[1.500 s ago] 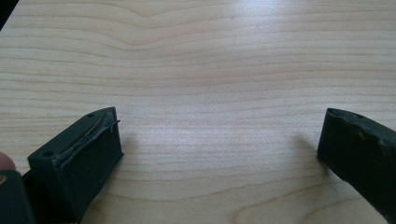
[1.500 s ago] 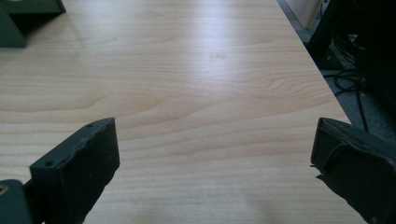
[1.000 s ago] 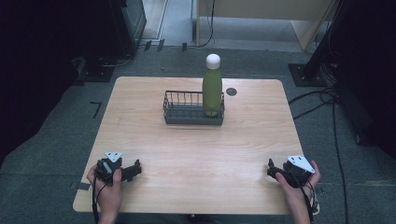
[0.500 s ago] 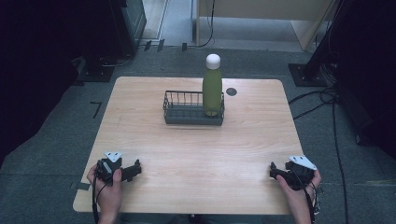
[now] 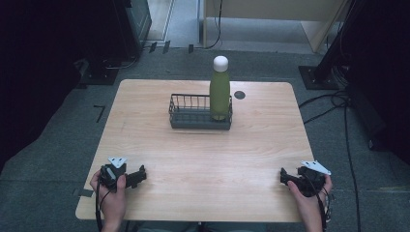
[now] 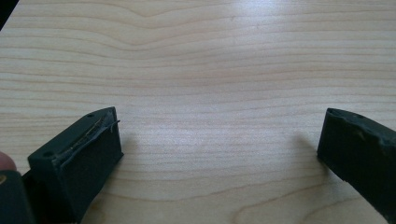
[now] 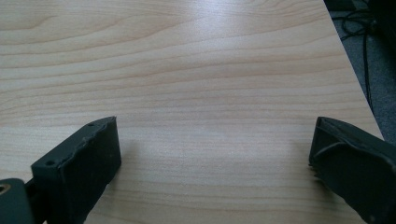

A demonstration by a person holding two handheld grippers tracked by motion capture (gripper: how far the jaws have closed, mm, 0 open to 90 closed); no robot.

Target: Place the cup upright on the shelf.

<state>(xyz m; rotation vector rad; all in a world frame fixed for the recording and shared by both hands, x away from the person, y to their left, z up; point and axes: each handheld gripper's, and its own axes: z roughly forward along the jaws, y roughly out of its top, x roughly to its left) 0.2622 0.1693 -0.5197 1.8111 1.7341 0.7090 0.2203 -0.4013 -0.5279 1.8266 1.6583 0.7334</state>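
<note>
Your left gripper (image 5: 139, 176) rests low over the near left corner of the wooden table (image 5: 251, 145). Its jaws stand wide apart and hold nothing; in the left gripper view, bare wood grain lies between them. Your right gripper (image 5: 285, 177) sits at the near right corner, jaws likewise spread wide and empty, with the table's right edge and grey floor just past its outer jaw in the right gripper view.

Well ahead of both grippers, roughly midway between them, a black wire basket (image 5: 193, 112) stands toward the far side of the table. A green bottle (image 5: 219, 92) with a white cap stands upright at the basket's right end, apparently inside it; its base is hidden by the wire.
</note>
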